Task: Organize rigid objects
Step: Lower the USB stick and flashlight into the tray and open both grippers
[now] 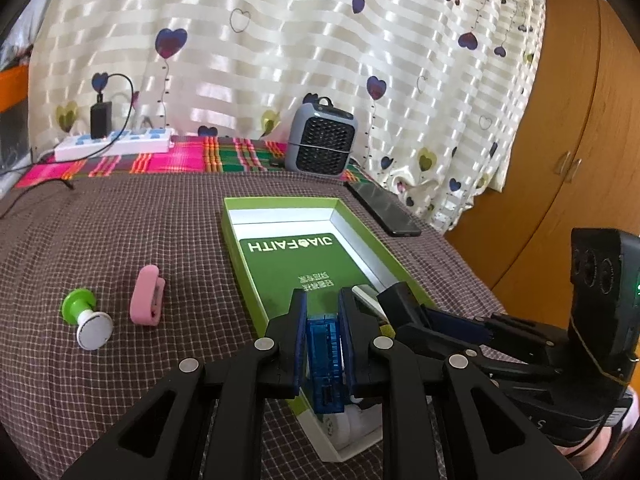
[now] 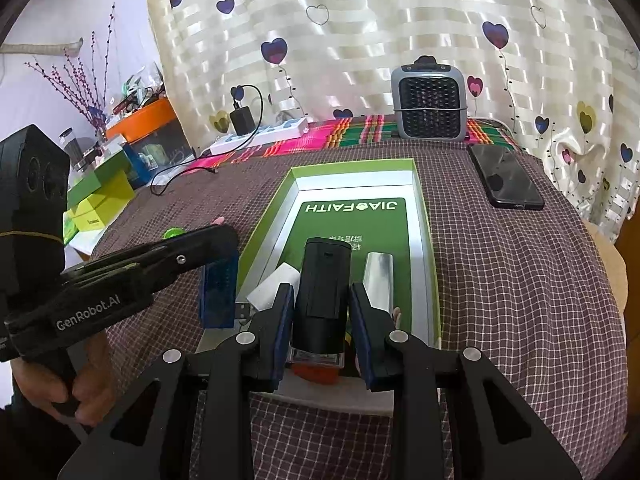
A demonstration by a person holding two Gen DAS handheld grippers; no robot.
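My left gripper (image 1: 322, 308) is shut on a translucent blue USB-type device (image 1: 323, 356), which hangs over the near left rim of an open green box (image 1: 280, 200). From the right wrist view, that left gripper (image 2: 224, 248) reaches in from the left with the blue device (image 2: 218, 292) under its fingers. My right gripper (image 2: 321, 292) is shut on a black block (image 2: 326, 280) with a clear, orange-tinted base, low over the near end of the green box (image 2: 424, 208). A white block (image 2: 276, 284) and a silver cylinder (image 2: 378, 276) lie inside the box. The right gripper (image 1: 394, 300) shows at the right of the left view.
On the checked cloth left of the box lie a pink clip (image 1: 147, 295) and a green-and-white knob (image 1: 86, 318). A black phone (image 2: 506, 180) lies right of the box. A grey heater (image 2: 430, 108) and a power strip (image 2: 260, 136) stand at the back. A hand (image 2: 60, 384) holds the left gripper.
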